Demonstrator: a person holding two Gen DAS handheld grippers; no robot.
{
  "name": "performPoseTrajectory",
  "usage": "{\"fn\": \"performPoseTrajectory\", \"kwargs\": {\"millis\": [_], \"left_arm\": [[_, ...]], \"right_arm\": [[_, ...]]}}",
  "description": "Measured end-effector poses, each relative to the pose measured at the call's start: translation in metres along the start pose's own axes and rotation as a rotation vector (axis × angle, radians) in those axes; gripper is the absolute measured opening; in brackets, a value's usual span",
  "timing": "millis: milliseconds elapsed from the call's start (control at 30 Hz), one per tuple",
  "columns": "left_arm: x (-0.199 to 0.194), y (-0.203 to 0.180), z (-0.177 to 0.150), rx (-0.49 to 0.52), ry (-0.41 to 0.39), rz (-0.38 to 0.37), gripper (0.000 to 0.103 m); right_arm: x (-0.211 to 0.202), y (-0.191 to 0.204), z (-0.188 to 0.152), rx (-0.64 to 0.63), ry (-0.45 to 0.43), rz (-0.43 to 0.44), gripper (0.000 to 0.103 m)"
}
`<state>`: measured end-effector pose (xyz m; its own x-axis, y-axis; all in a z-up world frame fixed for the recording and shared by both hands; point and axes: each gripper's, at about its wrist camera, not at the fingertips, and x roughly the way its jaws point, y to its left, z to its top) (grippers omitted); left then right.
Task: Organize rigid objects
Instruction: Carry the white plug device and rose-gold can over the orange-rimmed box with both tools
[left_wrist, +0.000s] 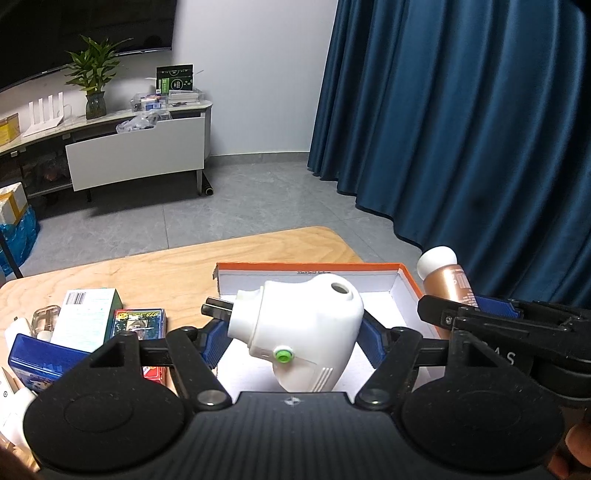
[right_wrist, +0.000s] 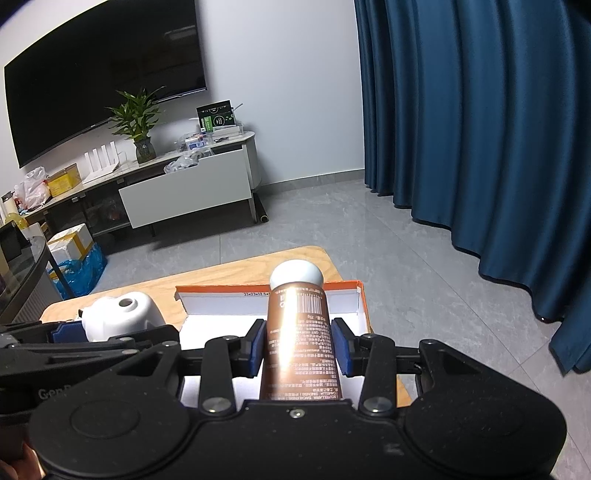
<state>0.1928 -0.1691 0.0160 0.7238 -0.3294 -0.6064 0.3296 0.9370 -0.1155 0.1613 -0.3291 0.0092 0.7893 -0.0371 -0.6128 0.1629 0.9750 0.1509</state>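
My left gripper (left_wrist: 293, 339) is shut on a white plug-in device (left_wrist: 306, 325) with a green button, its blue pads pressing both sides. It hangs over an open white box with an orange rim (left_wrist: 314, 265). My right gripper (right_wrist: 300, 343) is shut on a bronze tube (right_wrist: 297, 306) with a white cap, held over the same box (right_wrist: 221, 306). In the left wrist view the right gripper (left_wrist: 469, 306) and its tube (left_wrist: 448, 280) sit at the box's right edge. In the right wrist view the left gripper (right_wrist: 110, 330) and the white device (right_wrist: 122, 314) show at the left.
On the wooden table (left_wrist: 166, 269) left of the box lie a pale green carton (left_wrist: 86, 317), a red card pack (left_wrist: 142, 321), a blue box (left_wrist: 40, 358) and a clear bottle (left_wrist: 46, 319). Blue curtains (left_wrist: 461, 129) hang at the right; a white cabinet (left_wrist: 136, 151) stands beyond.
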Motion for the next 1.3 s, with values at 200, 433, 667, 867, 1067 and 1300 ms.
{"fn": "performPoseTrajectory", "kwargs": {"millis": [200,433,667,867,1067,1300], "left_arm": [[0.0,0.001,-0.001,-0.003,-0.001,0.002,0.072],[0.0,0.001,-0.002,-0.006,-0.002,0.004,0.072],[0.001,0.002,-0.002,-0.007,-0.001,0.005,0.072],[0.001,0.002,-0.002,-0.007,0.001,0.005,0.072],[0.004,0.004,-0.004,-0.01,0.005,0.006,0.072],[0.006,0.004,-0.003,-0.014,0.009,0.006,0.072]], "right_arm": [[0.003,-0.002,-0.002,-0.002,0.002,-0.001,0.047],[0.005,-0.002,-0.005,-0.003,0.004,-0.001,0.047],[0.005,-0.001,-0.006,-0.003,0.005,-0.001,0.047],[0.007,-0.002,-0.007,-0.002,0.007,-0.002,0.047],[0.012,-0.001,-0.01,0.0,0.013,-0.004,0.047],[0.015,-0.003,-0.011,0.001,0.021,-0.002,0.047]]}}
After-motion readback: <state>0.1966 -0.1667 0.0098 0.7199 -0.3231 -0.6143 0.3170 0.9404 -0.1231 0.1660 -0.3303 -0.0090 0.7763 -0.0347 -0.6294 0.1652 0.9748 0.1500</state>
